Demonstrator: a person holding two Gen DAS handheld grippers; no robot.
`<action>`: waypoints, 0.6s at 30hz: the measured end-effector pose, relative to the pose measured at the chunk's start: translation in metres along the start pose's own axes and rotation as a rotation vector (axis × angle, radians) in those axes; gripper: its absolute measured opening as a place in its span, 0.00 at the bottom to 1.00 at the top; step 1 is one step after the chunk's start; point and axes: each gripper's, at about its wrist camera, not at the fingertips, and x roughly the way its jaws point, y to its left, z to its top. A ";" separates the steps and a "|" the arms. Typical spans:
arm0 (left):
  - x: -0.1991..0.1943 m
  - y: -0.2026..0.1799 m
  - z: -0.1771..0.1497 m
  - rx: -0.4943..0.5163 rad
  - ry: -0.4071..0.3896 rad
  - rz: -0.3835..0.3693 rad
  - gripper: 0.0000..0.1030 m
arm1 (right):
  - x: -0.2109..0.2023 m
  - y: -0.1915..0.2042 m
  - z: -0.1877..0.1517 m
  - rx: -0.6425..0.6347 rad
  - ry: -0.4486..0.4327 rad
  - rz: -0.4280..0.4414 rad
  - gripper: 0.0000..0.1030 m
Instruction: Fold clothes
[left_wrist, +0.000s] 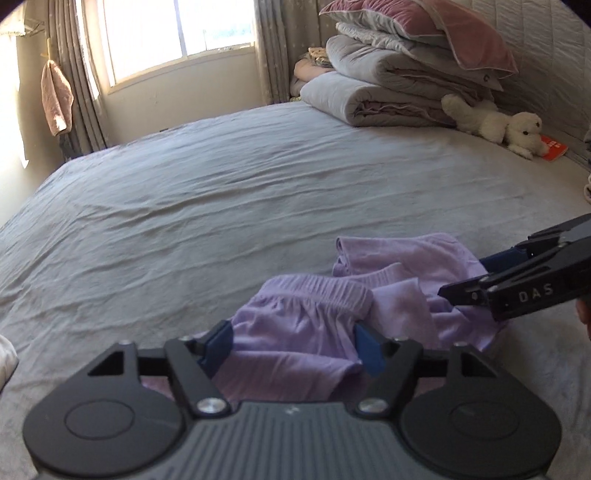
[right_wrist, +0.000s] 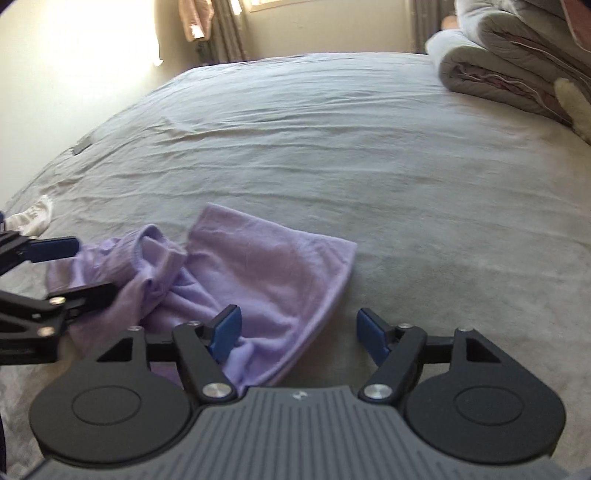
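"das" in pale letters on the right hand-held gripper (left_wrist: 467, 282) (its side).

Daylight through window (left_wrist: 177, 33), glare blown out left, fisheye-bent edges, soft blur

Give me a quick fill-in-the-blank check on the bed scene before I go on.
1. The garment on the bed is coloured ____.
2. The jaws of the left gripper stand ____, with cloth between them.
3. The plush toy lying by the folded bedding is coloured ____.
4. The right gripper has its left finger over the garment's ____.

Missing words: lilac; open; white; edge
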 end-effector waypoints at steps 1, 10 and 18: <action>0.002 0.005 0.000 -0.030 0.007 -0.010 0.11 | 0.001 0.005 0.000 -0.010 0.005 0.007 0.14; -0.104 0.109 0.017 -0.544 -0.493 -0.107 0.04 | -0.123 -0.025 0.027 0.074 -0.460 -0.198 0.02; -0.080 0.131 0.006 -0.685 -0.346 -0.001 0.04 | -0.133 -0.095 -0.001 0.294 -0.416 -0.374 0.07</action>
